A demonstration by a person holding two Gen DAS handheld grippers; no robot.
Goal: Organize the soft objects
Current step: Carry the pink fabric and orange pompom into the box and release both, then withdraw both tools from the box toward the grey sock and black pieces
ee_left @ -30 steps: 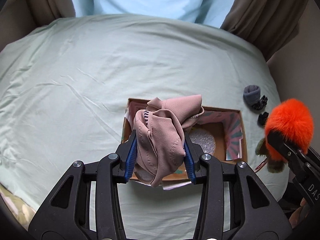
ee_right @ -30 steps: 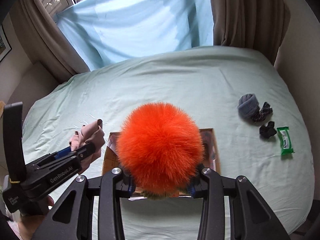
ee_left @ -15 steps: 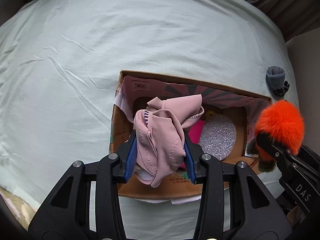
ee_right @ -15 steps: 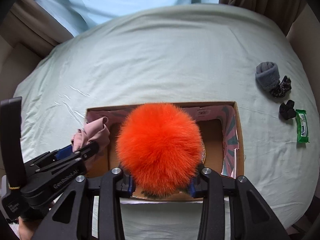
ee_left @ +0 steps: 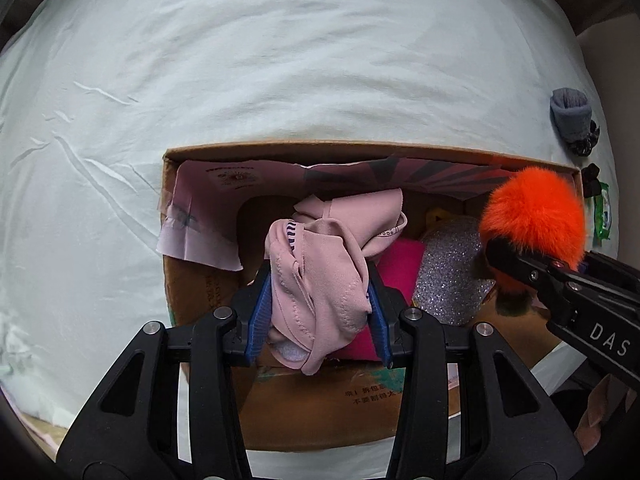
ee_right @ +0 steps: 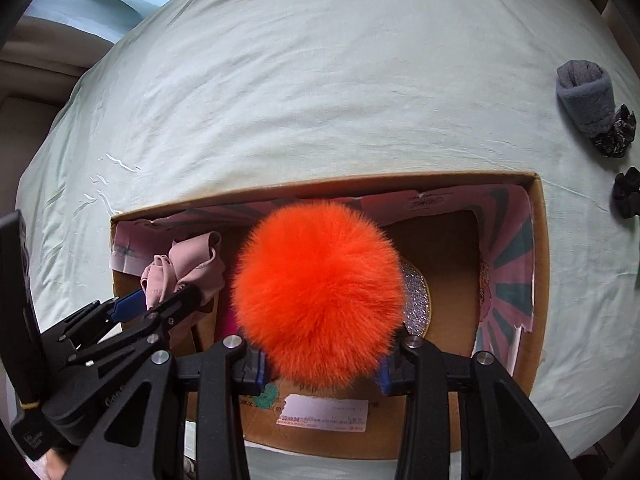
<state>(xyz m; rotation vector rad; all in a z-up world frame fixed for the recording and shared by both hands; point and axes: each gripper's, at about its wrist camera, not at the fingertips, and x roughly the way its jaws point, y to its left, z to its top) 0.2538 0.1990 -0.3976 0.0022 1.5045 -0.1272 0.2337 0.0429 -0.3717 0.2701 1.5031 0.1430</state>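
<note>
Hanging over the open box (ee_left: 280, 420), a pink cloth (ee_left: 320, 280) is sitting pinched between the closed fingers of the left gripper (ee_left: 319, 312). At its 3 o'clock, the right gripper (ee_right: 320, 364) is squeezing an orange pompom (ee_right: 318, 292) above a glittery disc (ee_left: 448, 276). Outside the box at 2 o'clock, a grey sock (ee_right: 586, 98) is lying on the bed (ee_left: 280, 80).

Both the left gripper (ee_left: 318, 304) and the right gripper (ee_right: 322, 364) are matte black plastic frames with triangular cut-outs, round silver screws at the joints and ribbed blue pads (ee_left: 259, 312) lining the fingers, the right one lettered "DAS" in white.
</note>
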